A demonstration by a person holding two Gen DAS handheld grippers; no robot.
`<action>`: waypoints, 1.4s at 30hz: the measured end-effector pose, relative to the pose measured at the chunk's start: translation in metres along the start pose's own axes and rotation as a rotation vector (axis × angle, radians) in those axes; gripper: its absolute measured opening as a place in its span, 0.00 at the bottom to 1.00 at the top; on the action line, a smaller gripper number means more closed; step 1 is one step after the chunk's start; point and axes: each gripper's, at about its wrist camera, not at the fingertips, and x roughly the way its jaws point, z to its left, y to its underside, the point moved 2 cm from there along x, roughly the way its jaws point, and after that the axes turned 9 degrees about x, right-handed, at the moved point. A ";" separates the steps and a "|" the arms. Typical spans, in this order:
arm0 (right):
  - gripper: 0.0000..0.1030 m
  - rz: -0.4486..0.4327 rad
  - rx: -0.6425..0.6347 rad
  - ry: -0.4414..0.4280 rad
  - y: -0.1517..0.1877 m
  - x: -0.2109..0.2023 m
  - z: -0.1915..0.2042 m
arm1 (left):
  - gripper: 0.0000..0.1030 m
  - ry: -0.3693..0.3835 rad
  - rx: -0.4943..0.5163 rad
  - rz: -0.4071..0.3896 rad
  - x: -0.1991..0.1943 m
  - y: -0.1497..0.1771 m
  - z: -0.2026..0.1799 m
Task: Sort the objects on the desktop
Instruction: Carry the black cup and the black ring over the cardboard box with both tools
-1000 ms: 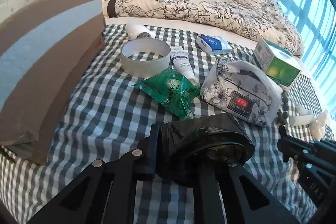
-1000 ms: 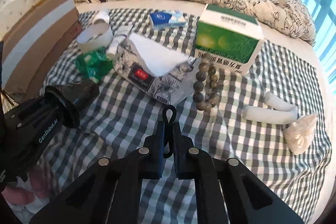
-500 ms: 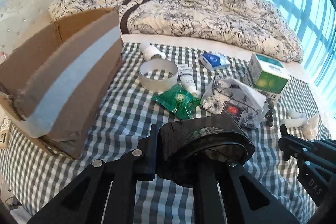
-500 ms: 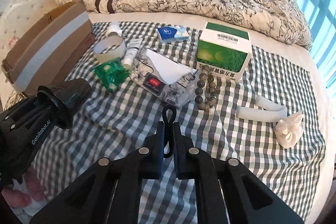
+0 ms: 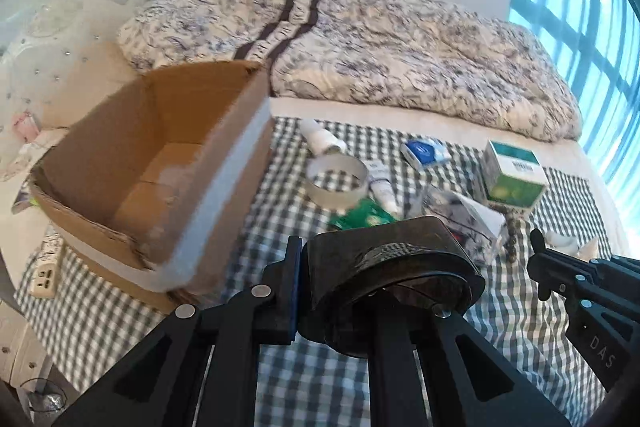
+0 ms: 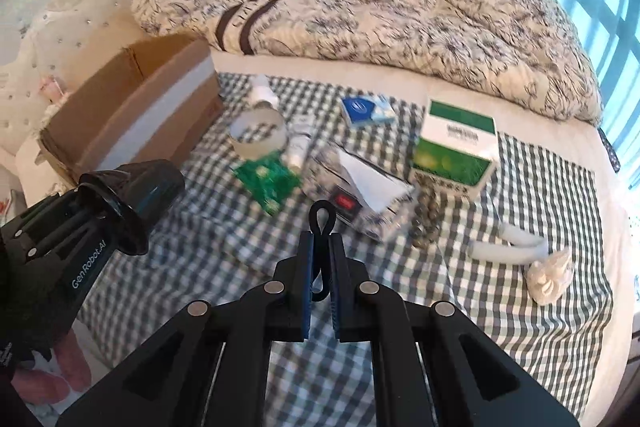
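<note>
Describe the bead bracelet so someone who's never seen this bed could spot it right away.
Find the checked cloth on the bed, then the green and white carton. The bead bracelet lies against its near side: the only string of round, dull olive beads.

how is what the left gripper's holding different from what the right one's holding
The left gripper is clamped on a wide black tape roll that bulges beyond its fingers; the right gripper pinches a thin black loop, nearly shut. The roll is bulky and glossy, hiding much of the left view; the loop is slim and pokes up past the fingertips. Both are black and held above the checked cloth.
</note>
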 end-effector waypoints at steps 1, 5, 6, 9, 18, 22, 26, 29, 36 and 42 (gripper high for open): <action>0.07 -0.005 -0.008 -0.006 -0.002 -0.003 0.005 | 0.11 -0.005 -0.004 -0.003 -0.002 -0.002 0.004; 0.07 -0.018 -0.029 -0.019 -0.009 -0.009 0.019 | 0.11 -0.013 -0.016 -0.021 -0.011 -0.008 0.015; 0.07 -0.020 -0.033 -0.021 -0.010 -0.011 0.021 | 0.11 -0.013 -0.018 -0.024 -0.013 -0.010 0.017; 0.07 -0.027 -0.041 -0.031 -0.015 -0.015 0.029 | 0.11 -0.016 -0.021 -0.038 -0.020 -0.014 0.024; 0.07 -0.050 -0.077 -0.097 -0.035 -0.025 0.063 | 0.11 -0.062 -0.072 -0.049 -0.035 -0.027 0.066; 0.07 -0.059 -0.114 -0.135 -0.044 -0.025 0.087 | 0.11 -0.095 -0.100 -0.059 -0.039 -0.034 0.093; 0.07 -0.060 -0.151 -0.163 -0.051 -0.023 0.114 | 0.11 -0.130 -0.138 -0.055 -0.037 -0.037 0.120; 0.07 -0.060 -0.174 -0.189 -0.056 -0.021 0.134 | 0.11 -0.157 -0.151 -0.050 -0.035 -0.038 0.138; 0.07 -0.051 -0.219 -0.237 -0.064 -0.009 0.169 | 0.11 -0.197 -0.170 -0.042 -0.027 -0.036 0.169; 0.07 -0.047 -0.244 -0.275 -0.077 0.005 0.195 | 0.11 -0.217 -0.221 -0.021 -0.012 -0.036 0.193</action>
